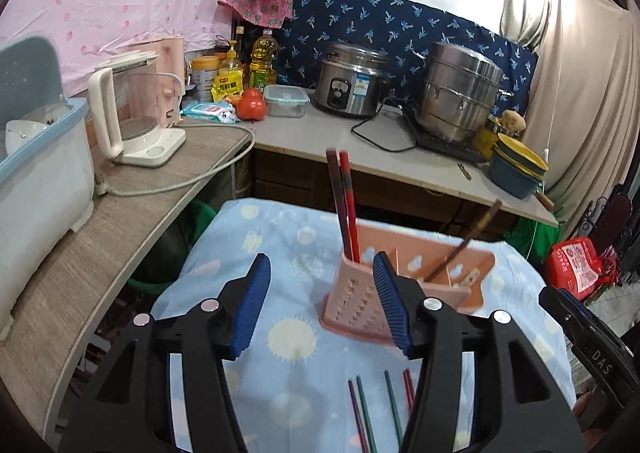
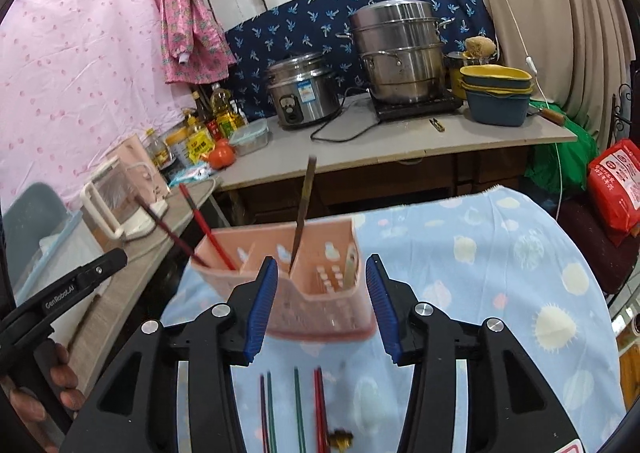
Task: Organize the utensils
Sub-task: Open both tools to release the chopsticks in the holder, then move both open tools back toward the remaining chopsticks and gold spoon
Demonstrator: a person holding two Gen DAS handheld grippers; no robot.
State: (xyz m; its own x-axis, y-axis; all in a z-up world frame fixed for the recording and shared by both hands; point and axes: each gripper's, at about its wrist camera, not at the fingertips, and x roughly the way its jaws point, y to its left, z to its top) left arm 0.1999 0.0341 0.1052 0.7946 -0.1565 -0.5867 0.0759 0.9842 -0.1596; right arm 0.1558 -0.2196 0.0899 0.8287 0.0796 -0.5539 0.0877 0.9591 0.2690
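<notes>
Left tool (image 1: 322, 305): blue-padded jaws were set apart, with nothing gripped between them. Right tool (image 2: 322, 307): jaws likewise stood apart and empty, held above the cloth.

Pink utensil holder (image 1: 404, 285): a perforated plastic caddy with several compartments was stood on the blue patterned cloth (image 1: 256, 237) covering the surface, just ahead of both tools. Two red-and-dark chopsticks (image 1: 344, 205) were leaned upright in its left end compartment. One dark brown chopstick (image 2: 302, 213) was tilted in a middle compartment, blurred in both views.

Loose chopsticks (image 2: 294, 409): purple, green and red sticks were laid side by side on the cloth, below and between the tools, near the lower frame edge. A small brass-coloured item (image 2: 342, 439) was seen beside them; what it was could not be told.

A hand (image 2: 44, 393) gripping the left tool's handle was recorded at the lower left of the right wrist view.

Background counter (image 1: 344, 133): a rice cooker (image 1: 350, 79), a stacked steel steamer (image 1: 460, 93), yellow and blue bowls (image 1: 518, 169), a tomato (image 1: 252, 104), oil bottles (image 1: 262, 57) and a glass kettle (image 1: 132, 109) were noted.
</notes>
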